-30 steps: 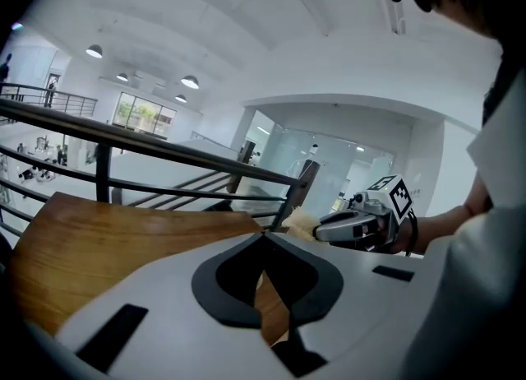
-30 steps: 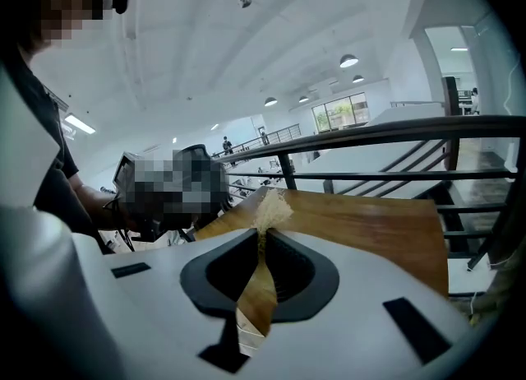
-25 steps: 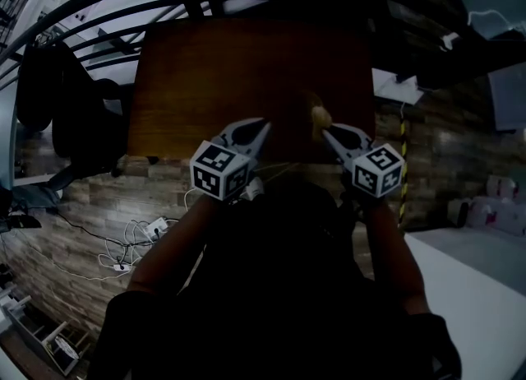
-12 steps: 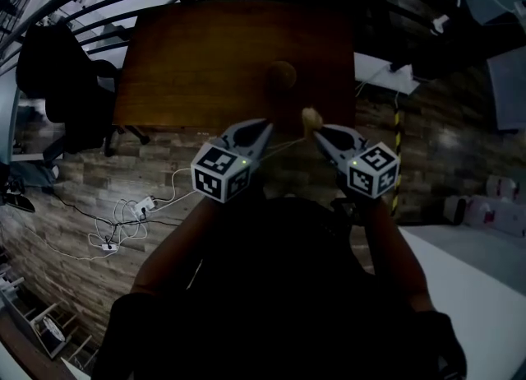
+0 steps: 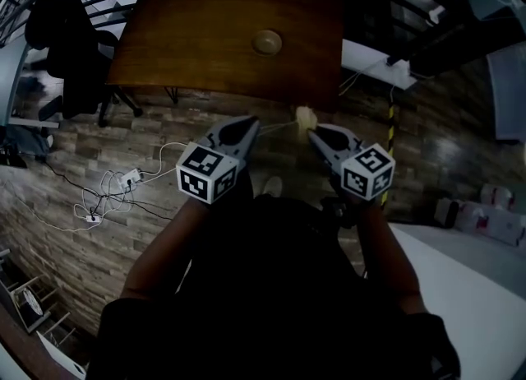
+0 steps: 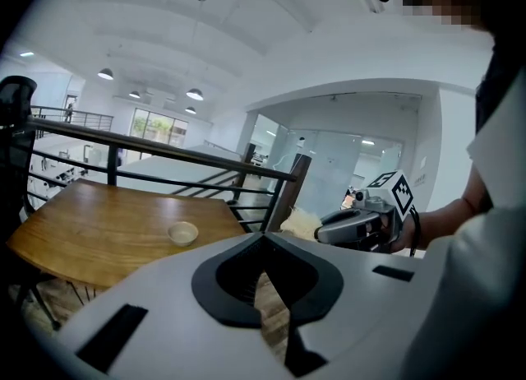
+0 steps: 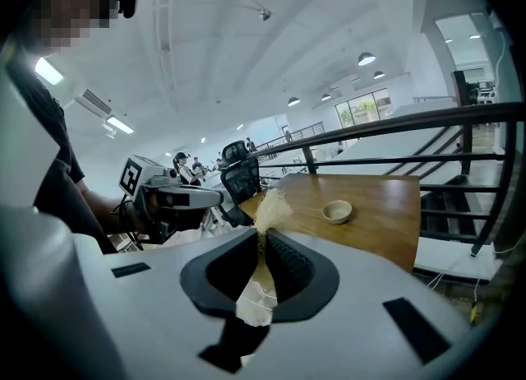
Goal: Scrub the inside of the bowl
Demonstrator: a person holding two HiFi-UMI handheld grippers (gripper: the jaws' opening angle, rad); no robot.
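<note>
While left gripper (image 5: 248,122) jaws meet empty, right gripper (image 5: 313,132) clamps frayed, perhaps fibrous scrubber (image 5: 305,115).

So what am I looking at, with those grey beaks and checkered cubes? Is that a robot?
No robot: a person holds a two-jaw gripper in each hand, and the cubes are part of them. The head view comes from a camera on the person's head, looking down. The other two come from cameras riding on each gripper. The left gripper is shut and empty. The right gripper is shut on a pale, fibrous scrubber. Ahead stands a wooden table with one small bowl on it, not yet reached.
</note>
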